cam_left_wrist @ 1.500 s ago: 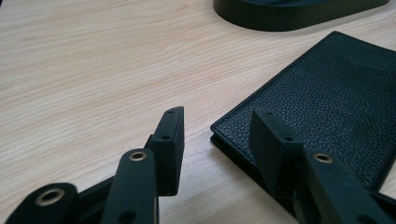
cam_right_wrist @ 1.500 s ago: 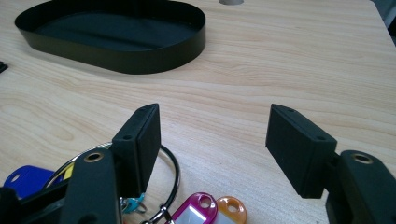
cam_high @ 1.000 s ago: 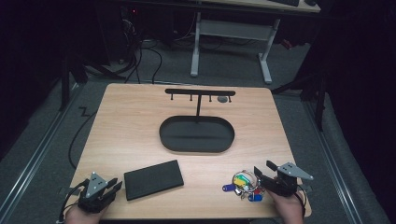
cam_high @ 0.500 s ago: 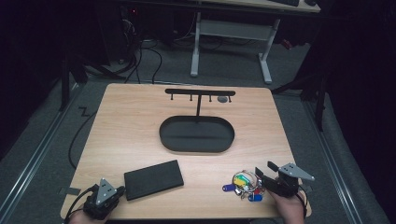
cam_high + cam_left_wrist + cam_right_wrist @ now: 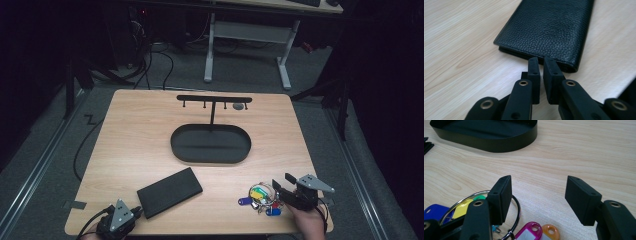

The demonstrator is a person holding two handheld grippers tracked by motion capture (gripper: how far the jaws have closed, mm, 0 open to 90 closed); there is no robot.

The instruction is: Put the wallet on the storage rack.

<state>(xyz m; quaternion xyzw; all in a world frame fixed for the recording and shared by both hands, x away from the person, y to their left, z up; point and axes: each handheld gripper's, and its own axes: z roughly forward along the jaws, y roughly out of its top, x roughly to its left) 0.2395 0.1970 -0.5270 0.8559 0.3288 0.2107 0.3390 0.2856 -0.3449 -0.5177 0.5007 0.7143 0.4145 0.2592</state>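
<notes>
Left gripper view, jaws nearly pressed together at pebbled leather wallet (image 5: 549,27), right gripper (image 5: 537,192) jaws spread.

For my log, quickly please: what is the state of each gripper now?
Left gripper: shut, tips at the edge of the black wallet, gripping nothing.
Right gripper: open, empty, beside the key ring.

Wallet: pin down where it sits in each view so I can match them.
High view: the wallet lies near the front edge, left of centre.
Left gripper view: upper centre, just beyond the jaw tips.
Right gripper view: a dark corner at the left edge, likely it.
Shared landmark: the light wood table under it in all three.
</notes>
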